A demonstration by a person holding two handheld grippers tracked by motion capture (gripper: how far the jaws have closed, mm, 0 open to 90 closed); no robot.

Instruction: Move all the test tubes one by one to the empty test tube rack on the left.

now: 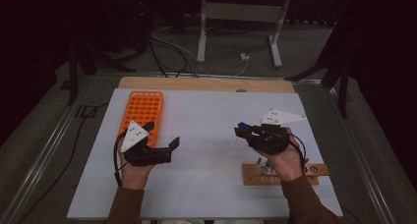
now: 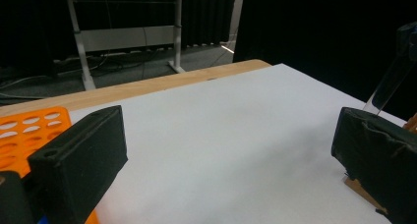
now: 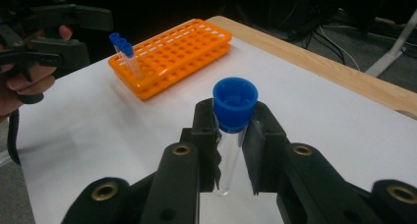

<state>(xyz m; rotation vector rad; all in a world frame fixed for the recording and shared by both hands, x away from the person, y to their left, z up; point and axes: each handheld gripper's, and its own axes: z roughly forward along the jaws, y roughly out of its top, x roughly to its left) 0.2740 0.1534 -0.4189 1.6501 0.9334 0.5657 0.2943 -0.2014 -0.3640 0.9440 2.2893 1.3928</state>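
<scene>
My right gripper (image 3: 235, 135) is shut on a clear test tube with a blue cap (image 3: 233, 111), held upright above the white table. In the high view the right gripper (image 1: 241, 131) is right of centre and the tube (image 1: 240, 125) sits at its tip. An orange tube rack (image 1: 145, 111) lies at the far left. It holds two or three blue-capped tubes (image 3: 125, 54) at its near end. My left gripper (image 1: 162, 135) hovers by the rack's near right corner, jaws wide apart and empty. In the left gripper view the left gripper (image 2: 228, 150) has the orange rack (image 2: 29, 130) beside its left jaw.
A wooden tube holder (image 1: 285, 174) lies near the front right, partly under the right hand; its edge (image 2: 364, 192) shows behind my left gripper's right jaw. The white mat (image 1: 206, 111) covers a wooden table with its far edge (image 1: 206, 83) exposed. Metal frame legs stand beyond.
</scene>
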